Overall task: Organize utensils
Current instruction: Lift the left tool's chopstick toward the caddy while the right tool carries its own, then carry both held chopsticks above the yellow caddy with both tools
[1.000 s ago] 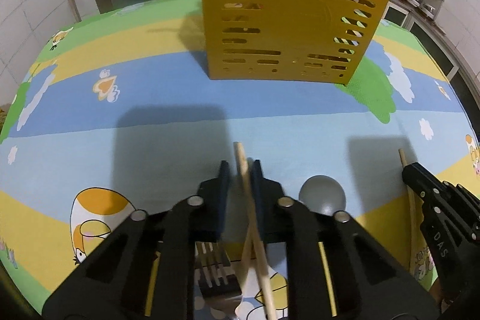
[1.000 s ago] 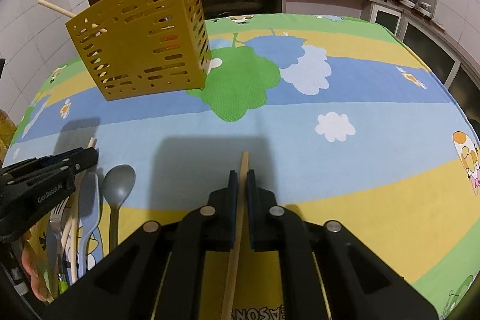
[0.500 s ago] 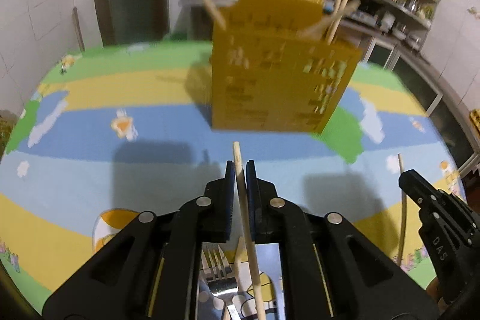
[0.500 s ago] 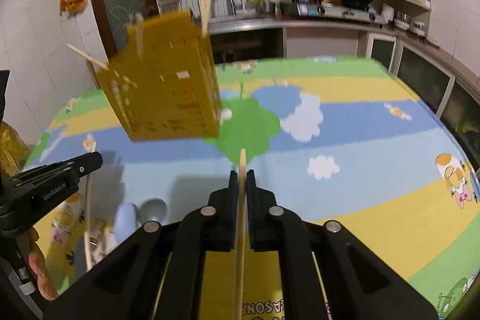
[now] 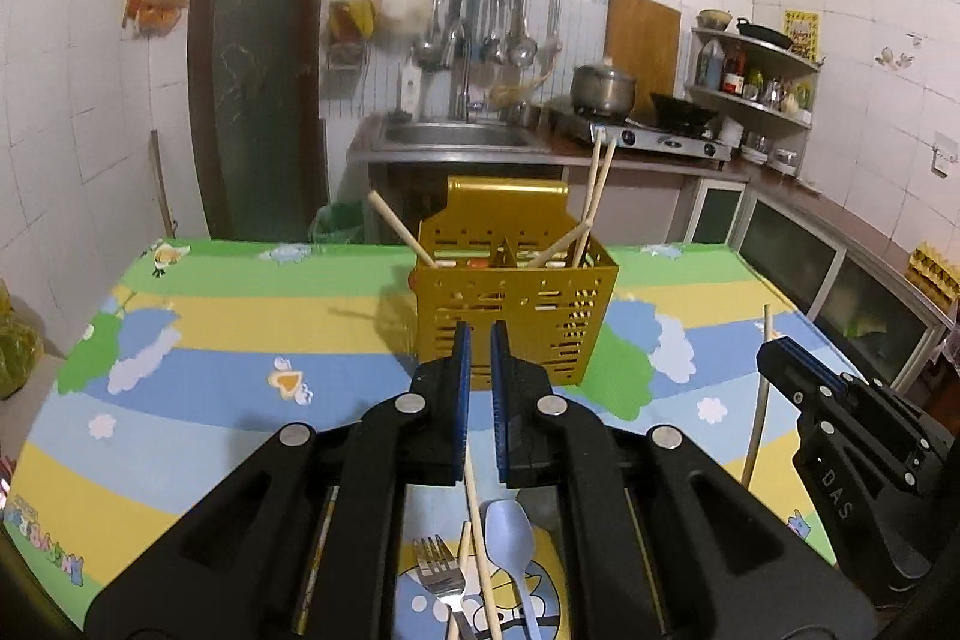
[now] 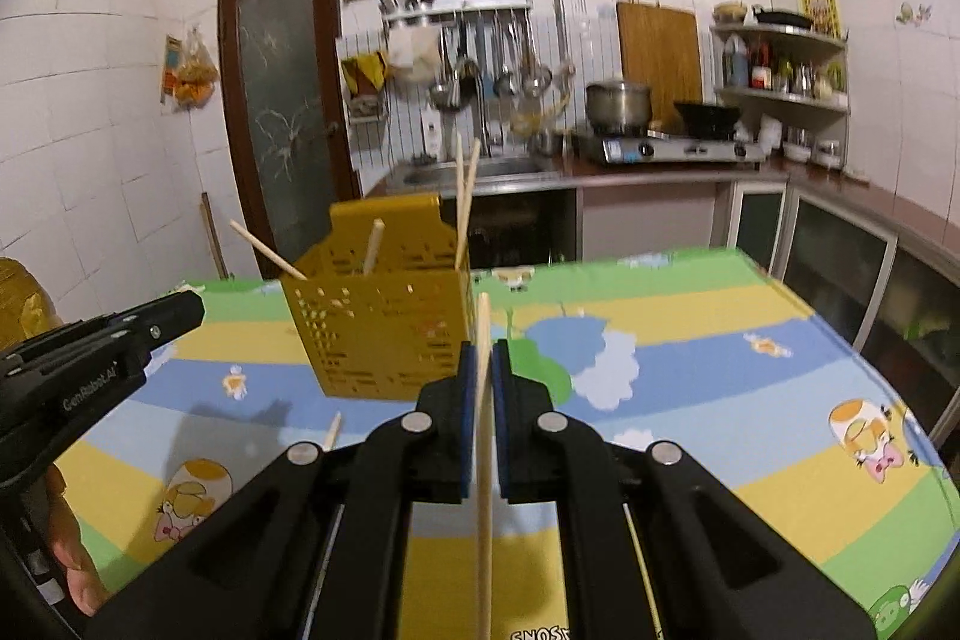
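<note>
The yellow slotted caddy (image 5: 516, 316) (image 6: 384, 334) stands mid-table with several chopsticks leaning in it. My left gripper (image 5: 478, 334) is raised in front of it, its jaws nearly together. A chopstick (image 5: 480, 532) runs down from the back of its pads, and no tip shows ahead of them. My right gripper (image 6: 485, 349) is shut on an upright chopstick (image 6: 483, 460) whose tip rises above the pads. Each gripper shows in the other's view: the right gripper (image 5: 768, 358) with its chopstick (image 5: 757, 400), and the left gripper (image 6: 193, 310). Below the left gripper lie a fork (image 5: 441, 574), a blue spoon (image 5: 510, 526) and a loose chopstick (image 5: 461, 550).
The cartoon tablecloth (image 5: 210, 340) covers the whole table. Behind the table are a sink counter (image 5: 456, 142), a stove with a pot (image 5: 603, 91), shelves at the right and a dark door (image 5: 258, 70) at the left. A hand (image 6: 72, 550) holds the left gripper.
Both grippers have risen and tipped upward, so the kitchen wall now fills the upper view. The caddy looks smaller and farther off. The left chopstick's tip no longer sticks out ahead of the jaws.
</note>
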`<state>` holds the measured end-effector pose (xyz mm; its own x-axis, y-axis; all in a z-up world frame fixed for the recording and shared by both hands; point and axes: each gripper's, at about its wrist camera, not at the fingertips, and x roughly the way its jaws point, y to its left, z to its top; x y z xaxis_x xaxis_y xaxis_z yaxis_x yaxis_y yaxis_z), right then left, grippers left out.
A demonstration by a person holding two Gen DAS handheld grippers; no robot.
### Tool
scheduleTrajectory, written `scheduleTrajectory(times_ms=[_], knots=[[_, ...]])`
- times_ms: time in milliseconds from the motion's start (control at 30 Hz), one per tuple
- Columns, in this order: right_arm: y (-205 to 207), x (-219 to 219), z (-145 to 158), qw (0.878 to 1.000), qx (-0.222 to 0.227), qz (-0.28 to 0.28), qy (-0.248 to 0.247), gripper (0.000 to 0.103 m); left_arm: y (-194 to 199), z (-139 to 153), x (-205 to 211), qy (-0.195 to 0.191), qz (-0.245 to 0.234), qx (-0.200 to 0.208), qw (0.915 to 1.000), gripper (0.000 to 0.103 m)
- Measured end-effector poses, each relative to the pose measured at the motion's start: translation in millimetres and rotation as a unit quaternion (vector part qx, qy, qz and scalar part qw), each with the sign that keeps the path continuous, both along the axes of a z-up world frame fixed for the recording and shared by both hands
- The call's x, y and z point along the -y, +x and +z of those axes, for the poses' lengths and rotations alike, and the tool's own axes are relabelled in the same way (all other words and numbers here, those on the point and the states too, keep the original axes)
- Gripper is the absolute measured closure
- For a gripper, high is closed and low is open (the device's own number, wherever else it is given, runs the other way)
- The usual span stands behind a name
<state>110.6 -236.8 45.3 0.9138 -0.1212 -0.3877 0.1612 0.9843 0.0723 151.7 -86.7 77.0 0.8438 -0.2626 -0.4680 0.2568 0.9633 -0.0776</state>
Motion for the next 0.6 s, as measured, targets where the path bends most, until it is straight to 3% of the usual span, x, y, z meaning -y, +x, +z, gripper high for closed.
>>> scheduleTrajectory(times_ms=[133, 233, 367, 400, 600], knots=[[1, -3, 0, 1.0, -0.004, 0.005, -0.005, 0.098, 8, -3, -6, 0.001, 0.01, -0.015, 0.9998, 0.098], [10, 0, -6, 1.0, -0.021, 0.006, -0.006, 0.098, 33, -18, -13, -0.006, 0.02, -0.067, 0.9975, 0.097], [32, 16, -19, 0.998, -0.057, 0.001, 0.018, 0.098, 63, -49, -13, 0.005, 0.036, -0.131, 0.9908, 0.059], [35, 19, -21, 0.998, -0.061, 0.0, 0.02, 0.098, 66, -54, -12, 0.009, 0.038, -0.138, 0.9897, 0.053], [71, 43, -53, 0.992, -0.115, -0.009, 0.041, 0.098, 97, -107, 3, 0.049, 0.035, -0.204, 0.9771, 0.053]])
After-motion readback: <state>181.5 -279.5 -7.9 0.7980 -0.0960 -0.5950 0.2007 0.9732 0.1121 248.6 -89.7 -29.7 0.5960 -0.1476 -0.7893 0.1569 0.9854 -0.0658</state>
